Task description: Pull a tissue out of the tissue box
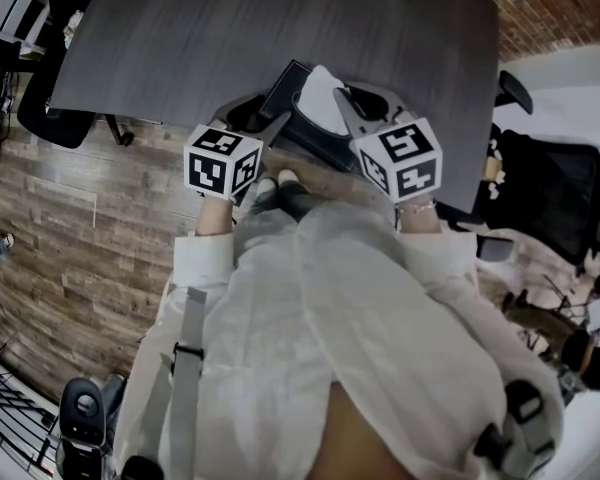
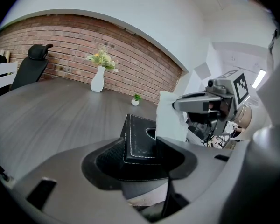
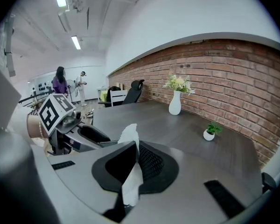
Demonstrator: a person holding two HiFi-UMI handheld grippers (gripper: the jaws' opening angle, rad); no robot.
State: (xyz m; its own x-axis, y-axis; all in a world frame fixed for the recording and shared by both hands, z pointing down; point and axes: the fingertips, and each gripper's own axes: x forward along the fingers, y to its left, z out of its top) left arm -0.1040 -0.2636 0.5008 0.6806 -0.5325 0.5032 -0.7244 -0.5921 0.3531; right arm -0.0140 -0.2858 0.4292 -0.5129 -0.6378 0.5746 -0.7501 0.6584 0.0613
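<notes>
White tissue point(image 3: 129, 139), soft, light, easy to tear, stands from the black tissue box point(image 2: 139, 141) at the worktop's point(image 1: 230, 38) near edge, pinched in the closed right tool point(image 3: 133, 162). The left tool point(image 2: 140, 164) clamps the box. Grip it low, I'd say.

No readable words, brands or numbers showing anywhere. Left cube point(image 1: 223, 161), right cube point(image 1: 398, 156) showing only black-and-white square code patterns, not spelling anything. Tissue box point(image 2: 139, 141) lying plain black, white stitching, no label.
</notes>
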